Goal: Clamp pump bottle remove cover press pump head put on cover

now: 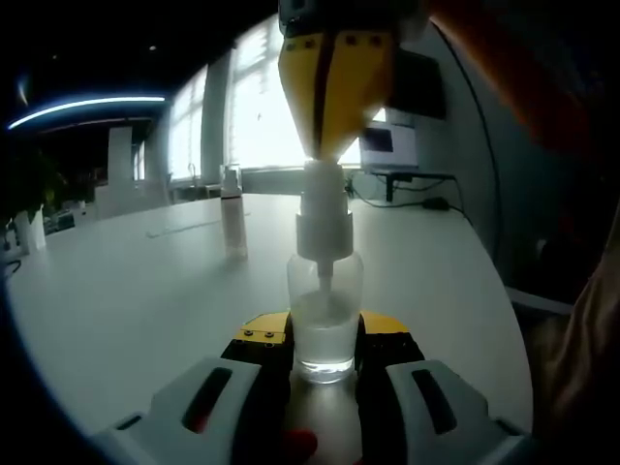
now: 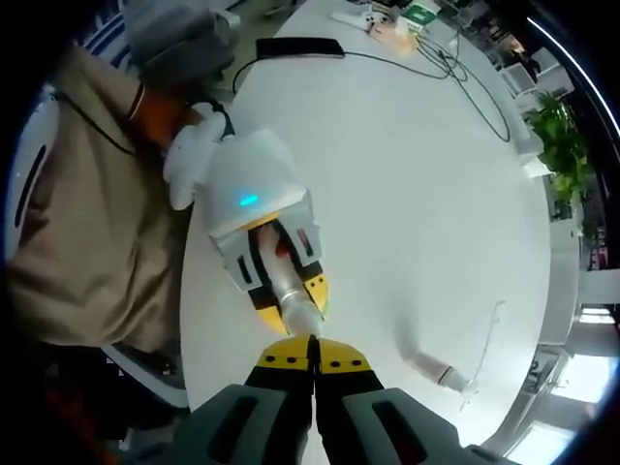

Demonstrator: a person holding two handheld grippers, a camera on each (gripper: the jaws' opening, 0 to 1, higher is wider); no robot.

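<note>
— Where is the pump bottle (image 1: 325,315) sitting?

— Upright between the jaws of the left gripper (image 1: 325,354), which are clamping its clear body near the table's (image 1: 136,291) edge by the person (image 2: 92,232).

— And the other one?

— The right gripper (image 1: 334,145) is coming down from above, jaws pressed together, tips touching the white pump head (image 1: 323,208).

— The cover?

— The clear cover (image 1: 232,221) is standing well apart, toward the far side of the white table. Windows (image 1: 247,97) are glowing behind; a monitor (image 1: 387,145) is sitting at the far edge.
</note>
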